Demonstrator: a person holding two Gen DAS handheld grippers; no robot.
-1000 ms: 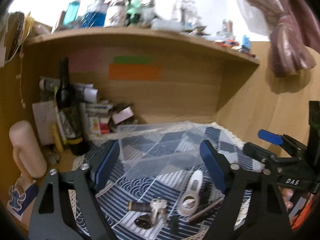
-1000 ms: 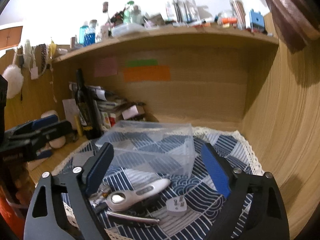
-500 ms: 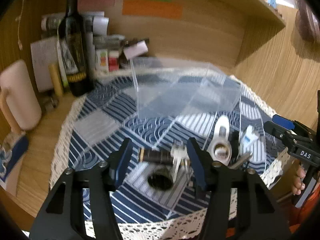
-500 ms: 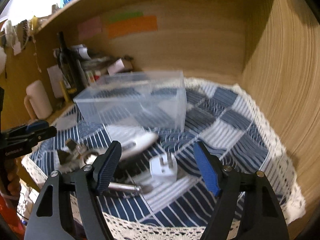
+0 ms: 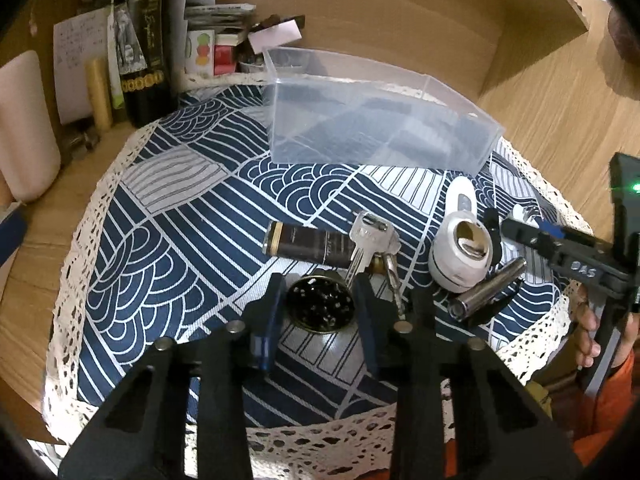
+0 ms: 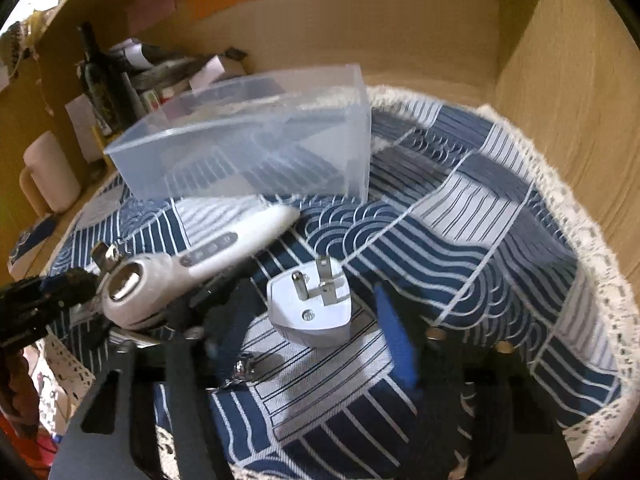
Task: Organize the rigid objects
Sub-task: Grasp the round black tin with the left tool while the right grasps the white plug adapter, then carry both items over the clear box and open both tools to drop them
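A clear plastic box [image 5: 372, 116] stands at the back of the blue patterned cloth [image 5: 180, 216]; it also shows in the right wrist view [image 6: 256, 140]. My left gripper [image 5: 320, 304] is open, its jaws on either side of a small round tin [image 5: 320, 305]. Beyond lie a dark tube [image 5: 308, 242], keys [image 5: 372, 240], a white handheld device [image 5: 460, 244] and a metal cylinder [image 5: 488, 288]. My right gripper [image 6: 312, 320] is open, its jaws on either side of a white plug adapter [image 6: 312, 308], next to the white device [image 6: 192, 264].
A wine bottle [image 5: 146, 40], papers and small boxes [image 5: 216, 40] crowd the back left of the wooden desk. A pink mug [image 5: 24, 128] stands at the left. A wooden side wall [image 6: 572, 100] rises at the right. The cloth's lace edge [image 5: 320, 440] is at the front.
Both grippers have tilted down and moved in close to the cloth. The left one has narrowed around the tin; the right one has come down around the plug adapter.
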